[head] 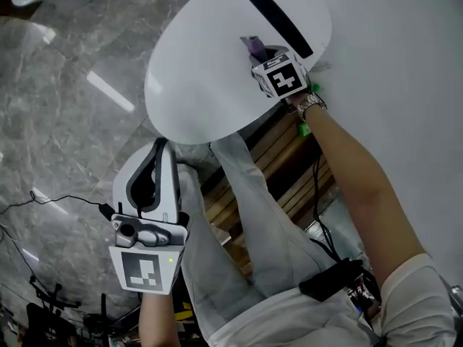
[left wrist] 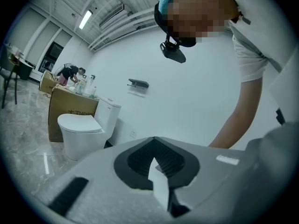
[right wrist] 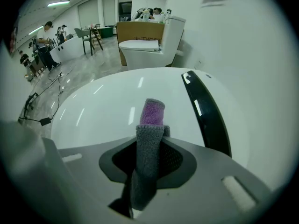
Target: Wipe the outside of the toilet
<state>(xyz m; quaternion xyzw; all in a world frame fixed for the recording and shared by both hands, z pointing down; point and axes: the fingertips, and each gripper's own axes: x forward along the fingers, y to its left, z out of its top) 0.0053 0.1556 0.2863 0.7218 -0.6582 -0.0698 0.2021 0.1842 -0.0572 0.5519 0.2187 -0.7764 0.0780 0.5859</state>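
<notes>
While your right gripper (head: 257, 51) clamps cloth (right wrist: 153, 112) against toilet lid (head: 195, 85), most of lid lies to its left. Your left gripper (head: 160, 150), jaws together and empty, is well apart.

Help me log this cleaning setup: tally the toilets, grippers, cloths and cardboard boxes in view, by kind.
Toilets: 2, the near toilet and the far toilet
Grippers: 2, the left gripper shut on nothing, the right gripper clamping fabric
Cloths: 1, the grey and purple cloth
Cardboard boxes: 1, the cardboard box
Total: 6
</notes>
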